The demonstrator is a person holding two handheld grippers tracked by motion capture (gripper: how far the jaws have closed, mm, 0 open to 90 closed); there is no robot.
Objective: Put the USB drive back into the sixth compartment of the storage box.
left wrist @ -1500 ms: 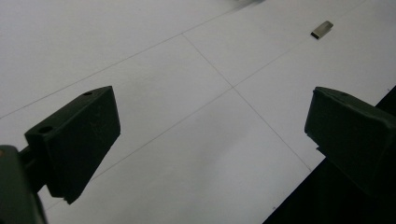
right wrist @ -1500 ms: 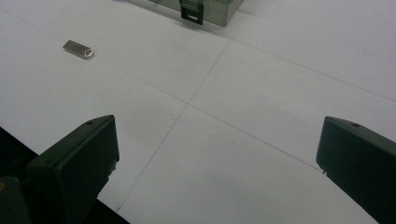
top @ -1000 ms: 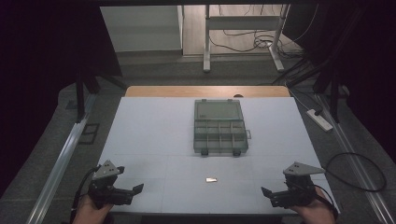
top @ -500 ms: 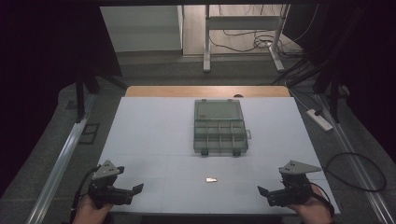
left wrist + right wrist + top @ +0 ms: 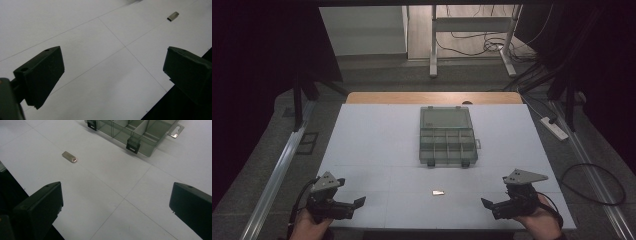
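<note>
A white table (image 5: 377, 145) stands in a dark room, its surface crossed by faint seam lines. Toward the far middle of it sits a clear, grey-tinted plastic organizer box (image 5: 447, 135), open, with its lid laid flat behind it toward the far edge and its divided compartments facing up; from the right gripper view the compartments (image 5: 140, 130) look bare where they can be seen, two black latches hang on the near wall, and a small hanging tab sticks out at one side. Nearer the person, well apart from the box and roughly midway between the two hands, lies a small metal piece (image 5: 438, 192): flat, silvery, oblong, with one end rounded and what looks like a hollow or eyelet there, seen best in the right gripper view (image 5: 69, 156) and as a small grey sliver at the far edge of the left gripper view (image 5: 173, 16). It rests alone on the bare table, touching nothing. The left tongs (image 5: 357, 202) are held low over the near left corner, pointing inward, their jaws standing wide apart with only table between them. The right tongs (image 5: 488, 204) hover over the near right corner, likewise pointing inward, jaws spread wide and holding nothing. A cable trails from each. On the floor beyond the right edge lies a white power strip (image 5: 554, 128).
</note>
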